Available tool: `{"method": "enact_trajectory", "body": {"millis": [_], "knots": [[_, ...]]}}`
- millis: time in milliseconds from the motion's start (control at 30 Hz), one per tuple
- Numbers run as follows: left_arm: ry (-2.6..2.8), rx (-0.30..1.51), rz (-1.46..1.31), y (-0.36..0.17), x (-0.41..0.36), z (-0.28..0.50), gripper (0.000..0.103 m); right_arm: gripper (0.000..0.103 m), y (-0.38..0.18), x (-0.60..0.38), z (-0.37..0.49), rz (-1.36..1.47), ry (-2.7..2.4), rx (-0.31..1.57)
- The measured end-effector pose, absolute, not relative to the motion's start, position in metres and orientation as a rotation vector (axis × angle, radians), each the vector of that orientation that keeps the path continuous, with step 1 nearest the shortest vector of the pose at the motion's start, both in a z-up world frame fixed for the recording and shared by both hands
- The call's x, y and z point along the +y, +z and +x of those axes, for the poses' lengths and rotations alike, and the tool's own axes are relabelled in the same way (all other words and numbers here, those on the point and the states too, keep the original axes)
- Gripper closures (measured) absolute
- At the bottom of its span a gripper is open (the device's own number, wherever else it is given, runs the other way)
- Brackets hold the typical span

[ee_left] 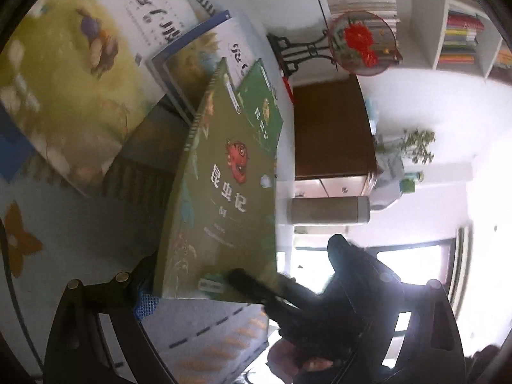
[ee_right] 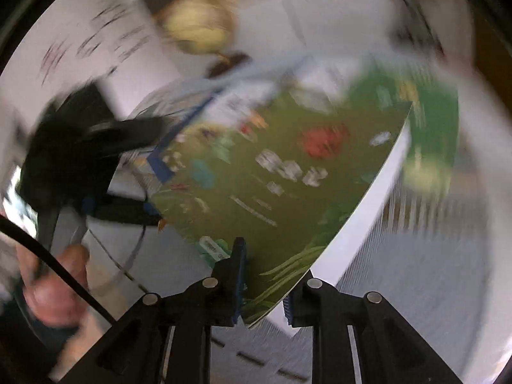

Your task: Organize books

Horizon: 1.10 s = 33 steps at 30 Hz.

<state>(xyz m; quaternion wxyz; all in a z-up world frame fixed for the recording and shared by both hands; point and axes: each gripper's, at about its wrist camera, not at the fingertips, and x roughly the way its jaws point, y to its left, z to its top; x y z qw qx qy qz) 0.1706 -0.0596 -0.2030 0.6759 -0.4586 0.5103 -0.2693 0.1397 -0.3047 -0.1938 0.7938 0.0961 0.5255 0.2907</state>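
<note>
An olive-green book with a red insect and white Chinese title point(ee_left: 220, 198) stands lifted off the table; it also shows in the blurred right wrist view point(ee_right: 272, 172). My right gripper point(ee_right: 265, 291) is shut on its lower corner, one finger on the cover, one behind the pages. My left gripper point(ee_left: 204, 288) has the book's lower edge between its fingers; the right gripper's black finger point(ee_left: 256, 288) lies over the cover there. A second, brighter green book point(ee_left: 260, 105) sits behind it. Two pale illustrated books point(ee_left: 64, 80) point(ee_left: 204, 51) lie beyond.
A patterned tablecloth point(ee_left: 64, 224) covers the table. Behind stand a red floral fan on a black stand point(ee_left: 361, 41), a grey flask point(ee_left: 329, 209), a brown cabinet point(ee_left: 329, 128), a potted plant point(ee_left: 416, 144) and white bookshelves point(ee_left: 460, 38). A hand point(ee_right: 54, 284) holds the left gripper.
</note>
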Motion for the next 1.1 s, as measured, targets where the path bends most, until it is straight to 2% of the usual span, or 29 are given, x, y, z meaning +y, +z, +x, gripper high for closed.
{"method": "enact_trajectory", "body": {"millis": [100, 233, 367, 567, 633, 833, 867, 933, 967, 1033, 1100], "knots": [[-0.601, 1.13, -0.978, -0.195, -0.071, 0.167, 0.012, 0.067, -0.217, -0.326, 0.152, 0.45, 0.644, 1.26], [-0.607, 1.144, -1.015, -0.195, -0.076, 0.167, 0.012, 0.052, -0.222, -0.35, 0.15, 0.666, 0.694, 1.286], [-0.612, 1.133, -1.017, -0.187, -0.082, 0.167, 0.012, 0.048, -0.227, -0.365, 0.132, 0.79, 0.754, 1.319], [-0.625, 1.17, -0.986, -0.18, -0.097, 0.172, 0.012, 0.047, -0.266, -0.37, 0.104, 1.075, 0.795, 1.371], [-0.631, 1.179, -0.981, -0.179, -0.1, 0.173, 0.012, 0.05, -0.277, -0.376, 0.103, 1.199, 0.78, 1.318], [-0.624, 1.206, -0.967, -0.183, -0.102, 0.178, 0.012, 0.05, -0.288, -0.404, 0.106, 1.519, 0.635, 1.119], [-0.626, 1.211, -0.964, -0.184, -0.102, 0.18, 0.012, 0.054, -0.289, -0.408, 0.106, 1.538, 0.611, 1.109], [-0.628, 1.226, -0.952, -0.187, -0.104, 0.183, 0.012, 0.069, -0.285, -0.407, 0.112, 1.496, 0.554, 1.106], [-0.63, 1.236, -0.946, -0.19, -0.105, 0.185, 0.012, 0.081, -0.283, -0.407, 0.115, 1.454, 0.534, 1.116], [-0.637, 1.25, -0.94, -0.196, -0.108, 0.187, 0.012, 0.09, -0.276, -0.409, 0.119, 1.373, 0.475, 1.133], [-0.636, 1.269, -0.936, -0.204, -0.11, 0.191, 0.012, 0.091, -0.264, -0.412, 0.124, 1.261, 0.427, 1.129]]}}
